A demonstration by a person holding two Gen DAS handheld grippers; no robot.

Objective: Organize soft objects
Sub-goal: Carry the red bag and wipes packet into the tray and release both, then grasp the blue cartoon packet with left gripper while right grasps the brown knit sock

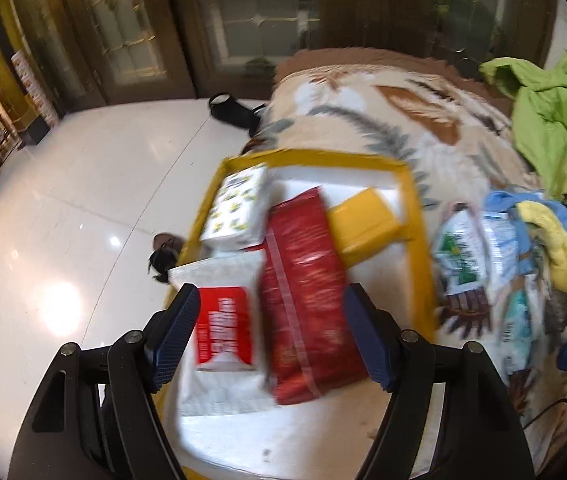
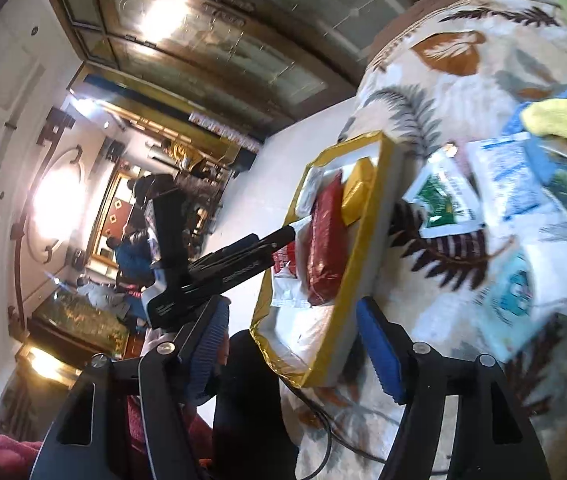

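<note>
While spread wide, left tool (image 1: 269,336) straddles red pouch (image 1: 307,300).

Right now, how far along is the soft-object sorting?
Partly done. In the yellow-rimmed tray already lie a red pouch, a yellow pack, a white pack with yellow prints and a white pack with a red label. Nothing is in hand: the left tool and right tool are both open. Left: the packets and cloths piled on the blanket.

Bed: leaf-patterned blanket (image 1: 367,120).
On it, left: yellow-rimmed tray (image 1: 417,216).
Right: loose packets (image 1: 463,252), blue and yellow cloths (image 1: 551,232).
Far right: green garment (image 1: 551,116).
</note>
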